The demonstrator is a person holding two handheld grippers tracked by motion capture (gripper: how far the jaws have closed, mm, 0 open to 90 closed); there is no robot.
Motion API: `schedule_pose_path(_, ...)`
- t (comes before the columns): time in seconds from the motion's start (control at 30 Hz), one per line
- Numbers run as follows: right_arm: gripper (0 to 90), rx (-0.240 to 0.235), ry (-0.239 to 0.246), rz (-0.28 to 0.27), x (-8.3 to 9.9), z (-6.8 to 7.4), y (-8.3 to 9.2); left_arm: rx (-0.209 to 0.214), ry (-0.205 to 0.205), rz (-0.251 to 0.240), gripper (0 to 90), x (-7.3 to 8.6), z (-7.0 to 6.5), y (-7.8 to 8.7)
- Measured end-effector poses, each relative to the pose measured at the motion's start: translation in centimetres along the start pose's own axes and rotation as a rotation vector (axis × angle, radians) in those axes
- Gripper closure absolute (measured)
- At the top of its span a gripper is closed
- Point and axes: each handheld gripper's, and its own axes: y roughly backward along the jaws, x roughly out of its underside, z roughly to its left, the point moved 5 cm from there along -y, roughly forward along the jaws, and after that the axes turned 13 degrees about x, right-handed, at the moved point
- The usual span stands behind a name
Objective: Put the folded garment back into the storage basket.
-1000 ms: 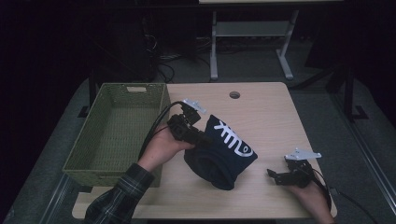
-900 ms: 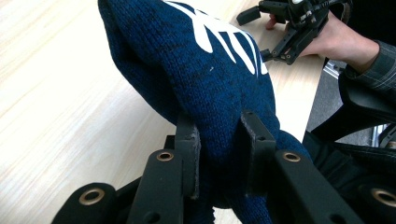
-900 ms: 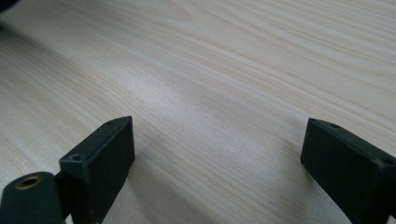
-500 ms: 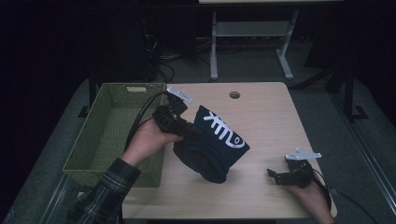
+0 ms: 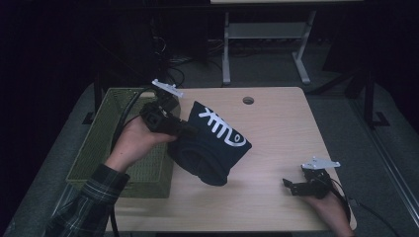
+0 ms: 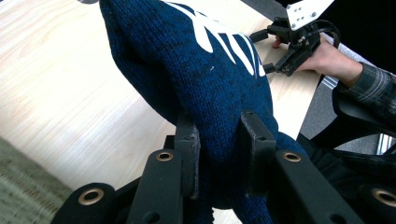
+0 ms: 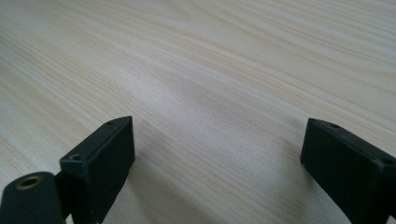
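High view: a dark blue knitted garment (image 5: 211,150) with a white fish-skeleton motif hangs clear of the wooden table (image 5: 276,123), bunched, its long axis sloping from upper left near the basket down to lower right, the lowest fold just above the tabletop. The left gripper (image 5: 185,131) pinches it at its upper left edge; in the left gripper view both black jaws press into the knit (image 6: 219,84) from either side. The left hand (image 5: 133,143) is raised, forearm in a plaid sleeve (image 5: 86,210) angled up from the near left corner, crossing over the green woven basket (image 5: 106,133) standing at the table's left side. The right gripper (image 5: 291,186) rests low at the near right of the table, well apart from the garment, jaws spread with bare wood between them. The right hand (image 5: 328,207) lies at the table's near edge.
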Motion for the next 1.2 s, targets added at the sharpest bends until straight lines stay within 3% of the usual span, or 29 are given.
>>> schedule_pose_path(0.6,9.8,0.007,-0.008,0.001,0.0,-0.1,0.0,-0.078,0.063,-0.078,72.1,1.8,0.8,7.0)
schedule_pose_path(1.2,9.9,0.012,-0.017,0.002,0.0,-0.1,0.0,-0.162,0.125,-0.136,72.2,4.4,1.6,12.6)
